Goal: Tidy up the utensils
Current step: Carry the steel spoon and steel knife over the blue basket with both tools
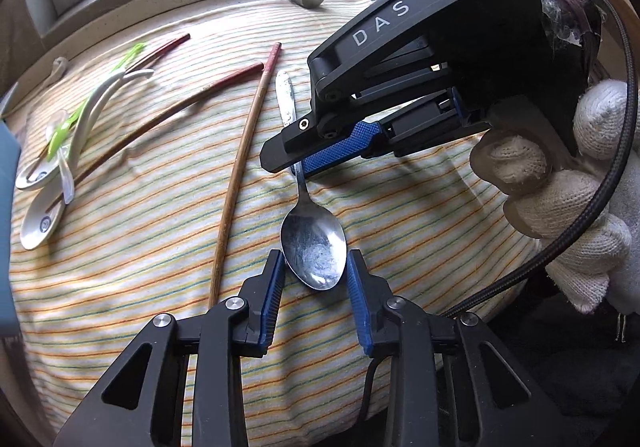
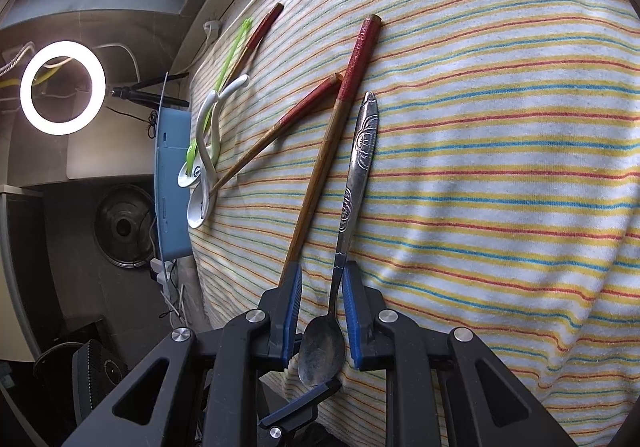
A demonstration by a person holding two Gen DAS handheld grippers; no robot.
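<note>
Clearly the metal spoon [image 1: 314, 247] is the piece in hand, lying on the striped towel [image 1: 140, 267] right of the long chopstick [image 1: 244, 175], well right of the white spoons [image 1: 44, 207]. The left gripper [image 1: 315, 267] brackets its bowl with narrow jaws; whether the pads press I cannot tell. The right gripper [image 2: 322, 287] straddles the neck, jaws narrow, with a sliver of gap showing, so probably no grip. Next, I judge, one gripper must pinch firmly before lifting it toward its group. No holder or tray is visible, and the white spoons' cluster is tangled.
</note>
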